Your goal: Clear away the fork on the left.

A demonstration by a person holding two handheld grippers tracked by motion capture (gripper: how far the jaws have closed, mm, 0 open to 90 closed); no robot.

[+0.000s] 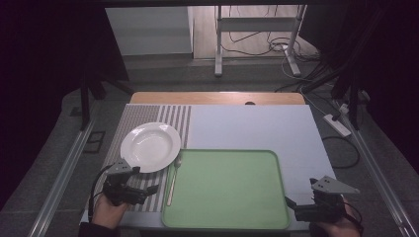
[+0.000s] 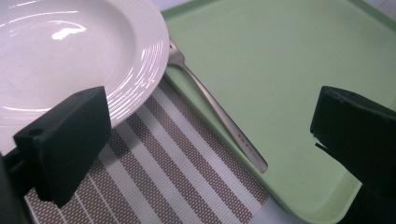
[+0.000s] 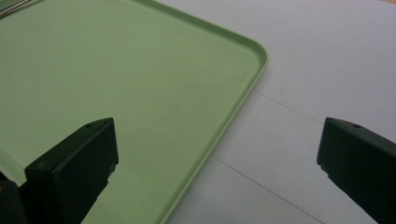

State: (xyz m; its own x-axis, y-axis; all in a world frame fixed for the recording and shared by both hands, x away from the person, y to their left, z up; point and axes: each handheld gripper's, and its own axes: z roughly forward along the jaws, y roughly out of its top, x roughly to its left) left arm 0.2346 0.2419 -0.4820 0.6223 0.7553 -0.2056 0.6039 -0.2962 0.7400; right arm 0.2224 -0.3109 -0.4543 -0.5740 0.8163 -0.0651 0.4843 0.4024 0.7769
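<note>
A white plate [image 1: 149,146] sits on a striped placemat [image 1: 148,118] at the left. A silver fork [image 1: 173,180] lies along the left rim of an empty green tray [image 1: 225,190], its head next to the plate. My left gripper [image 1: 148,191] is open over the placemat's near end, just left of the fork handle. In the left gripper view the plate [image 2: 70,51], the fork [image 2: 215,112] and the tray [image 2: 289,60] lie ahead of the open left gripper [image 2: 210,140]. My right gripper [image 1: 292,205] is open at the tray's near right corner; its own view has the open right gripper [image 3: 215,154] over the tray rim [image 3: 233,112].
The white table top [image 1: 247,128] lies bare beyond and right of the tray. A wooden edge [image 1: 217,98] runs along the far side. A metal stand [image 1: 257,34] and cables are on the floor behind. A power strip [image 1: 337,124] lies off the table's right side.
</note>
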